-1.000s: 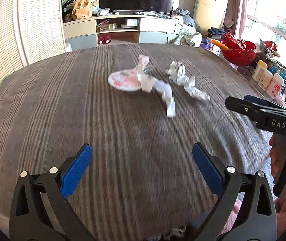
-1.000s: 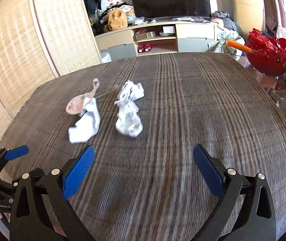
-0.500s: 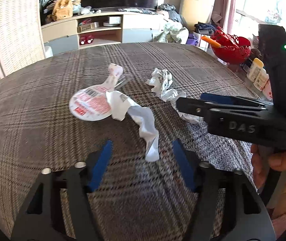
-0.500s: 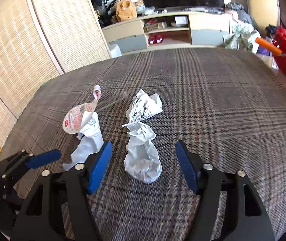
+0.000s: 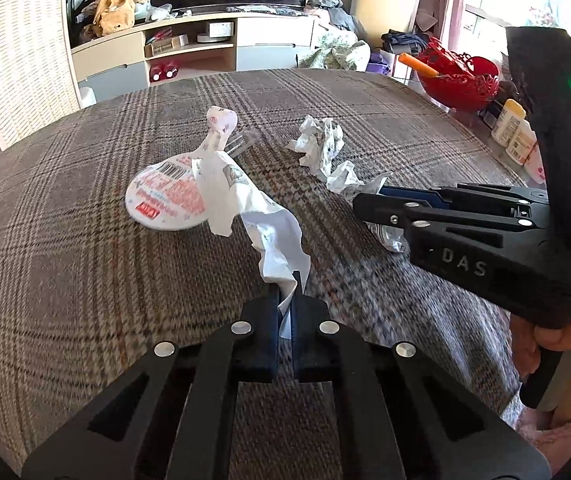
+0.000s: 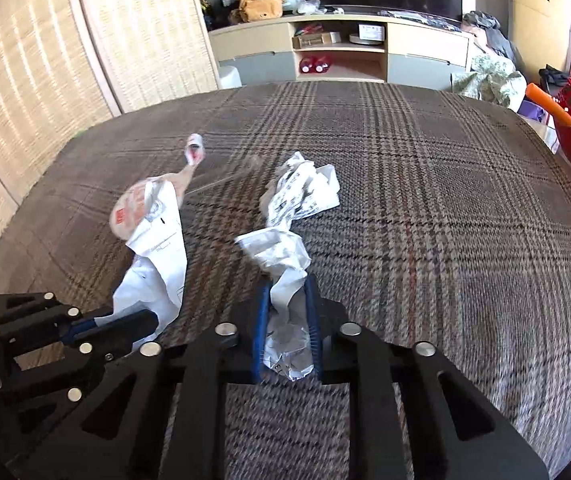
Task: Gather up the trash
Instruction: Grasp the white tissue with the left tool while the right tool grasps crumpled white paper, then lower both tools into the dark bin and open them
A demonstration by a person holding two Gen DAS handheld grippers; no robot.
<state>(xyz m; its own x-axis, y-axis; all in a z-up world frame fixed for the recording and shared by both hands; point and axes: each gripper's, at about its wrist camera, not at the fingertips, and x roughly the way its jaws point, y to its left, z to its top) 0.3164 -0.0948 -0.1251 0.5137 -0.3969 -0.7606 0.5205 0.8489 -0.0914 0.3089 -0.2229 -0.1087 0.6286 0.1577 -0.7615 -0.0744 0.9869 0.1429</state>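
Plaid woven cloth (image 5: 85, 264), crumpled paper (image 6: 285, 320)

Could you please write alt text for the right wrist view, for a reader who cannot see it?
The right gripper is shut on a crumpled white paper lying on a plaid-covered table. At lower left, the left gripper pinches a second white paper that overlaps a round foil lid.

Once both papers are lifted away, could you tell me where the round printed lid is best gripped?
I would take the round printed lid by its narrow pull tab, which curls up off the plaid cloth at the far end; the disc itself lies flat. Come from the far side, jaws across the tab. The white paper strip overlaps the disc's near edge now.
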